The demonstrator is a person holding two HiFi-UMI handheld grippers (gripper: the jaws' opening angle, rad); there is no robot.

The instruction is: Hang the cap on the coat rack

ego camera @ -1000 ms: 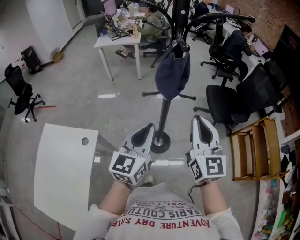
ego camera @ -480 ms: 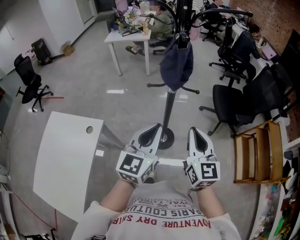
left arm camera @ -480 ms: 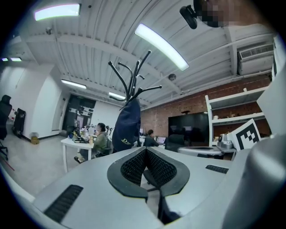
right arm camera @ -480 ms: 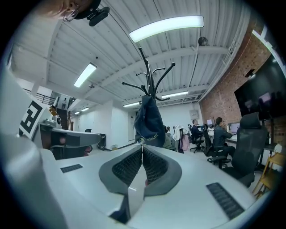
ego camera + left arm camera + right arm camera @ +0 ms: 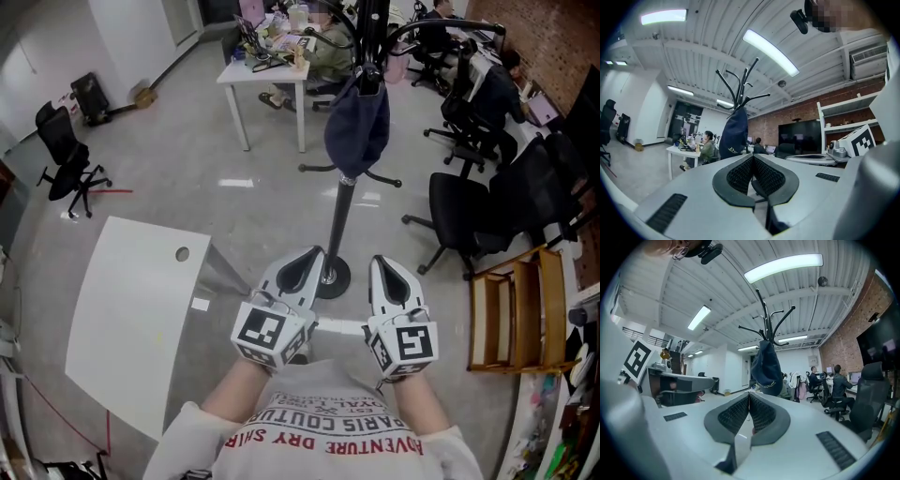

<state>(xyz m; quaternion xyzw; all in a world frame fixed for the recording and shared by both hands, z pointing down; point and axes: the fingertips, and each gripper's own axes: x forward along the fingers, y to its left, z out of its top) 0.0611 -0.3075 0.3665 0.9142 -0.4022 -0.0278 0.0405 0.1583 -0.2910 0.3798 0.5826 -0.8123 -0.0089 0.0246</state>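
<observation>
Navy cap (image 5: 357,131) still on coat rack (image 5: 339,225) — unchanged.

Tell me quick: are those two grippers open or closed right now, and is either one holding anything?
Left gripper: closed, jaws together, holding nothing.
Right gripper: closed, jaws together, holding nothing.

Office — white desk (image 5: 263,74), black swivel chairs (image 5: 460,210)

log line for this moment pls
cap: hanging on coat rack | left gripper: shut, empty | right gripper: shut, empty | both: held low, clear of rack | task: looks done
</observation>
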